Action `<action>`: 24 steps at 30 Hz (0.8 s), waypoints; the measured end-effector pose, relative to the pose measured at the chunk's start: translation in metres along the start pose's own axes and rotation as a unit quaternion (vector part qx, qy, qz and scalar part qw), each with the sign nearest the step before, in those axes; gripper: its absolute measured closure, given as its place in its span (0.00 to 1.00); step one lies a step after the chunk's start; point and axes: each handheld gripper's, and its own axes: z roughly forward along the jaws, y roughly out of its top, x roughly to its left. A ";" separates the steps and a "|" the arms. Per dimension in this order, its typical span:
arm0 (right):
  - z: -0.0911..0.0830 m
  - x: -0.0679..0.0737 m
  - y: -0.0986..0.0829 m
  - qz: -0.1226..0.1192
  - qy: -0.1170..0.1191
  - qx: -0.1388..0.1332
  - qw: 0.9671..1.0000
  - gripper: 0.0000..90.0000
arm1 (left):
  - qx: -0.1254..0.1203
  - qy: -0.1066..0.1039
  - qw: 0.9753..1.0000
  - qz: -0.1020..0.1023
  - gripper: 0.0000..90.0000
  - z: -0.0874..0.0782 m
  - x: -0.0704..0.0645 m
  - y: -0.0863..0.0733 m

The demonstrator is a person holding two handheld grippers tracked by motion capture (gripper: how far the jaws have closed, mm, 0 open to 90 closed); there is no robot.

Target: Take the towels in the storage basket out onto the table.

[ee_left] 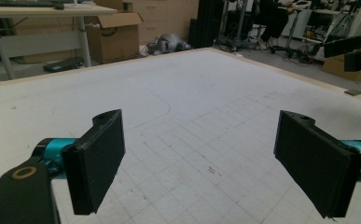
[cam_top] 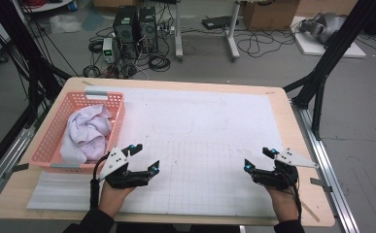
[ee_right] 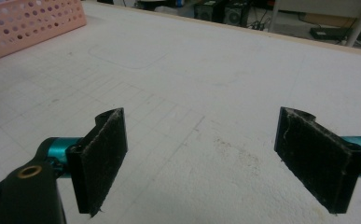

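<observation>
Both jaws of the left hand-held gripper (cam_top: 144,158) and the right hand-held gripper (cam_top: 258,158) stood wide apart, holding nothing, above the bench (cam_top: 214,121). The white cloth (cam_top: 86,131) lay bundled in the pink basket (cam_top: 47,141) just beside the left one.

Both tools — left tool (cam_top: 145,157), right tool (cam_top: 258,158) — gape over the mat (cam_top: 210,126).

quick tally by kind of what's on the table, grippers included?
Pink basket: 1
White cloth, bundled inside the basket: 1
Grippers: 2, the left gripper and the right gripper, both with jaws apart and holding nothing
Total: 4
</observation>
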 end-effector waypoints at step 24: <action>0.003 0.003 0.001 0.004 0.008 0.000 1.000 0.18 | -0.009 -0.009 1.000 -0.028 0.19 -0.009 -0.002 0.006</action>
